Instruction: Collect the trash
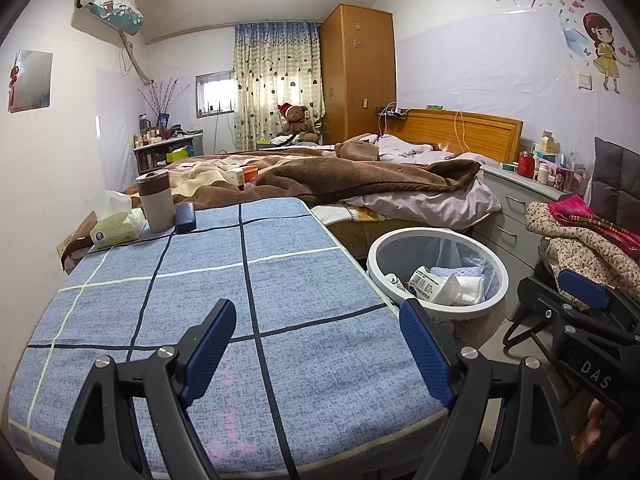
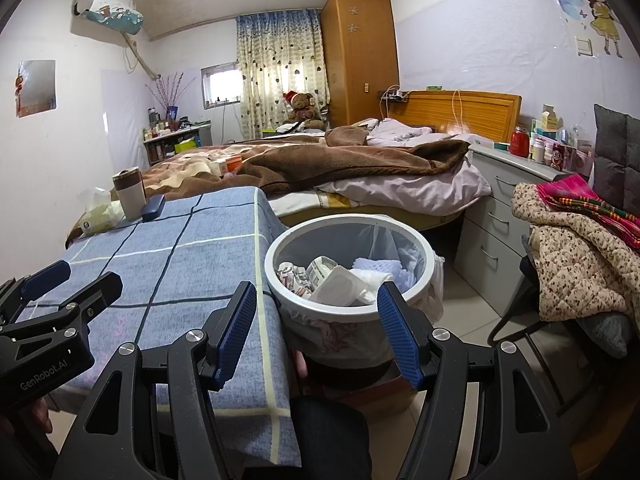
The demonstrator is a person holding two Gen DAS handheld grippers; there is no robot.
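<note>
Over the blue checked tablecloth (image 1: 280, 280), the left wrist view shows the left gripper (image 1: 320, 348) spread wide and empty, the round white wastebasket with crumpled paper and packaging (image 1: 496, 300) just off the table's right edge, ahead and to the right. From the right wrist view, the right gripper (image 2: 318, 332), also spread and empty, faces that bin (image 2: 276, 280) directly, so it looks the nearer; cup, tissues and case stand far across the cloth, an unmade bed behind.

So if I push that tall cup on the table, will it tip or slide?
The tall cup looks narrow for its height and stands upright, so a high push would probably tip it. The cloth-covered table likely grips its base rather than letting it slide. Its lid appears on; its fill cannot be told.
</note>
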